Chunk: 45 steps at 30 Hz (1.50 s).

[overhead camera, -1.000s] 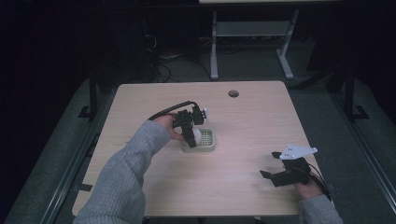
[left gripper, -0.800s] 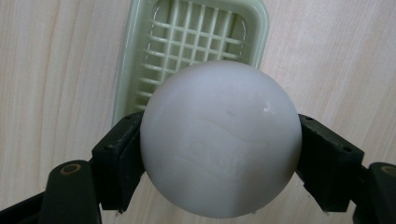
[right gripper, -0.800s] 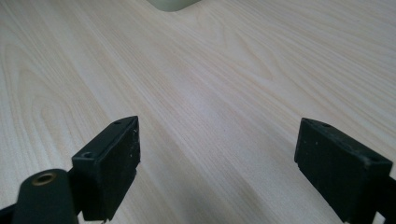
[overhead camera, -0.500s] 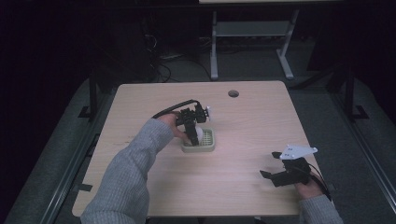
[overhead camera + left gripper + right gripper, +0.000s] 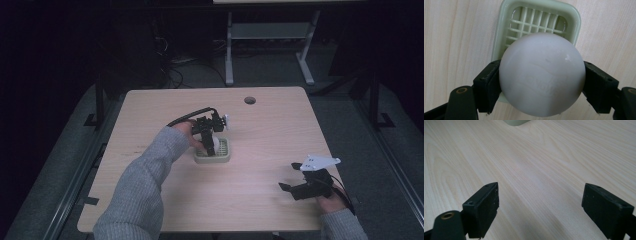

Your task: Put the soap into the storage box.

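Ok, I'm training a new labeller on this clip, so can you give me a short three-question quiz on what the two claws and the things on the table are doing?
1. True or false: the left claw is shut on the white ball.
2. What lies directly under the ball? A) a blue plate B) a pale green slotted tray C) a metal bowl
3. Fill in: the jaws of the right claw stand ____ above the bare wooden table.

Key: 1 true; 2 B; 3 open
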Available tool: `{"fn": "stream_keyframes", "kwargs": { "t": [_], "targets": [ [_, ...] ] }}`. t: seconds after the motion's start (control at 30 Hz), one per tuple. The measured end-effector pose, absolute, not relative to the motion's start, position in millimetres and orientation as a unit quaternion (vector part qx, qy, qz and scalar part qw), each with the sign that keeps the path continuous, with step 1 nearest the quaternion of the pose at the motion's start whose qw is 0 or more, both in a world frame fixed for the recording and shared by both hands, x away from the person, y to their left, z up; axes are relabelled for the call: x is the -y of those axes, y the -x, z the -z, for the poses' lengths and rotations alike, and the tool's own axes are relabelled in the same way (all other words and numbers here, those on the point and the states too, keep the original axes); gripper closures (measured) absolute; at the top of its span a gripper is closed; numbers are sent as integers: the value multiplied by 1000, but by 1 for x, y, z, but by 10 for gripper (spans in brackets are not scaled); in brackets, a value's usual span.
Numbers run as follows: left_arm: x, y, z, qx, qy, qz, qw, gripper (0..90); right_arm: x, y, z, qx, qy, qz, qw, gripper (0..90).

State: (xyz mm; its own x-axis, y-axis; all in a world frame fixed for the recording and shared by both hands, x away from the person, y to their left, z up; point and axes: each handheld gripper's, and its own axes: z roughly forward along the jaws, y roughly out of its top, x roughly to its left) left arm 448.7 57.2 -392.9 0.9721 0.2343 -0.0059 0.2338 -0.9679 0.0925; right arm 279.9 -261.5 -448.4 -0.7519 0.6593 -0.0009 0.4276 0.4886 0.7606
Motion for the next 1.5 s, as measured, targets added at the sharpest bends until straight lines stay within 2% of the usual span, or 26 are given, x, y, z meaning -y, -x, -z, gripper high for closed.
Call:
{"fn": "stream_keyframes", "kwargs": {
  "t": [1.5],
  "targets": [
    [-53, -455, 407, -118, -993, 2, 30, 237, 261, -279, 448, -851, -319, -391, 145, 136]
  ]
}}
